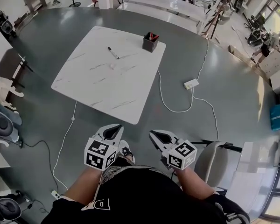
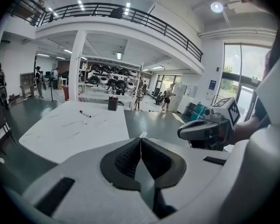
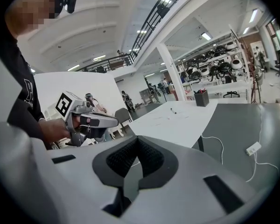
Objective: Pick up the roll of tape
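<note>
A white marble-look table [image 1: 98, 90] stands ahead of me on the grey floor. Near its middle lies a small pale thing [image 1: 112, 66], too small to tell whether it is the roll of tape. A black marker [image 1: 113, 53] lies just beyond it. My left gripper [image 1: 113, 130] and right gripper [image 1: 157, 135] hang side by side in the air, short of the table's near corner. Both are shut with nothing between the pads. In the left gripper view the left gripper [image 2: 141, 141] points toward the table [image 2: 74, 132]. The right gripper [image 3: 137, 141] points the same way.
A black pen holder [image 1: 150, 42] stands at the table's far corner. A white power strip [image 1: 191, 83] and its cable lie on the floor to the right. A grey chair [image 1: 212, 160] is beside my right arm, more chairs [image 1: 2, 120] at the left.
</note>
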The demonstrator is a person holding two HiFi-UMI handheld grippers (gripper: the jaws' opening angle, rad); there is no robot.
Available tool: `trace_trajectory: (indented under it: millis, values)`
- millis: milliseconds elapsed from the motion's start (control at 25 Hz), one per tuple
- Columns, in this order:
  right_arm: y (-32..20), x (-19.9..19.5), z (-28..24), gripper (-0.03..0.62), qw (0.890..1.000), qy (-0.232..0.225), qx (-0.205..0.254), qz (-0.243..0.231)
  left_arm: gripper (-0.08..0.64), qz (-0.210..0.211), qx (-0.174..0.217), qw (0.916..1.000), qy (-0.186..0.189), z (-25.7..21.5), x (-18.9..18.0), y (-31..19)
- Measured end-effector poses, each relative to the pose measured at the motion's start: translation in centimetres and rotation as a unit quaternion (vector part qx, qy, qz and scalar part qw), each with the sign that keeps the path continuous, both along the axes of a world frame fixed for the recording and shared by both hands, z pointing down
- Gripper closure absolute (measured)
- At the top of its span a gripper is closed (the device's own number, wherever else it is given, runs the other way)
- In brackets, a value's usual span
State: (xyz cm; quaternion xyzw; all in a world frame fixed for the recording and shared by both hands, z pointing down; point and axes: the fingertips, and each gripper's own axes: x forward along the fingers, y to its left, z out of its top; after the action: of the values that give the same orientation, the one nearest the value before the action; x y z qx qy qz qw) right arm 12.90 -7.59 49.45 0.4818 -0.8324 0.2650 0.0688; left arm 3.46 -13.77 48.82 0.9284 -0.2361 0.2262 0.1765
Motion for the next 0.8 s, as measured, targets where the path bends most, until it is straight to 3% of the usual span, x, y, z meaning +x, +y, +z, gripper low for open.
trace_trajectory:
  millis: [480, 800]
  values:
    - [-12.0, -2.7, -1.1, 0.588, 1.0, 0.024, 0.013, -0.012, 0.54, -0.013, 0.017, 0.9997, 0.009, -0.6, -2.9, -11.7]
    - [-16.2, -3.4, 0.4, 0.588, 0.998, 0.052, 0.0, -0.016, 0.54, -0.014, 0.009, 0.9997, 0.016, 0.8, -3.9, -15.4]
